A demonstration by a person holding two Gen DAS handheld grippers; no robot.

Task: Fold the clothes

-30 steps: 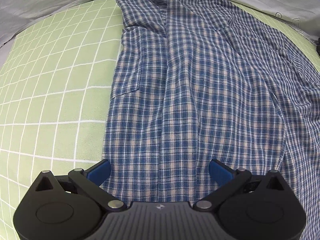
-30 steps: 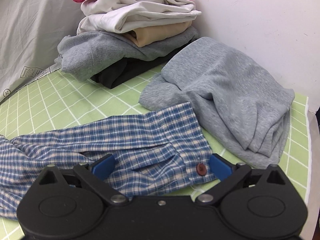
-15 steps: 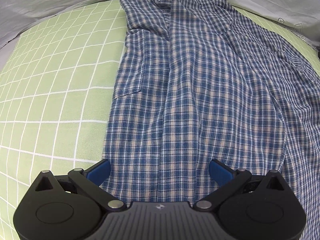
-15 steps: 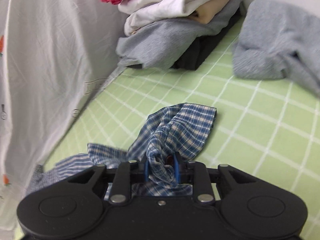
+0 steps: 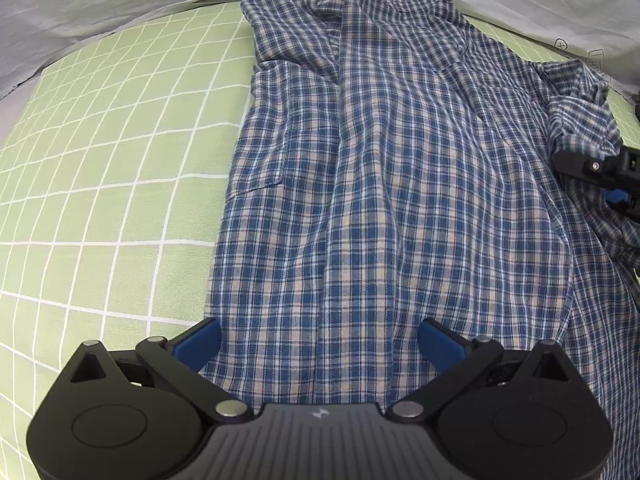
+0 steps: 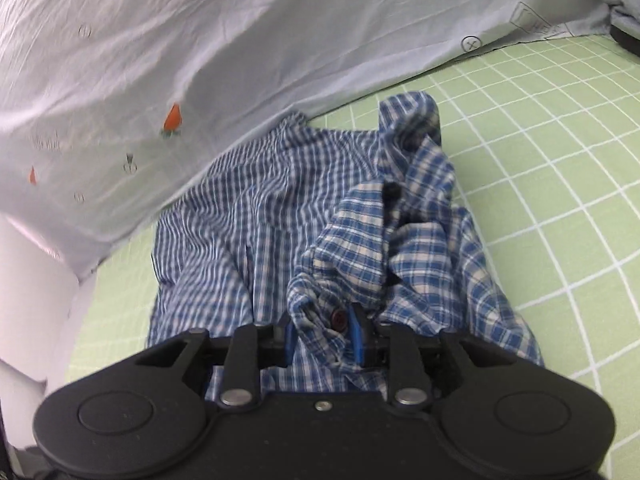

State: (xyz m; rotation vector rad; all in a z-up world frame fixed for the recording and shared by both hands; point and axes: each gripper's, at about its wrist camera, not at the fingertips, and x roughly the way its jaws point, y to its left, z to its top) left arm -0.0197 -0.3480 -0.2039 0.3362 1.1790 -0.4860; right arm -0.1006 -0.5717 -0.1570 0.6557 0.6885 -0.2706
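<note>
Right wrist view: my right gripper (image 6: 322, 334) is pinching the plaid shirt (image 5: 380, 184)'s cuff (image 6: 340, 312), lifting the sleeve for folding inward. My left gripper (image 5: 319, 344) is hovering wide open over the hem just ahead.

Your work surface is a bed under a green sheet (image 5: 120, 152) with a white grid; the blue plaid shirt (image 5: 380, 184) lies spread directly on it, collar toward 12 o'clock in the left wrist view; a pale grey cloth (image 6: 240, 40) borders the sheet from 9 to 1 o'clock.
</note>
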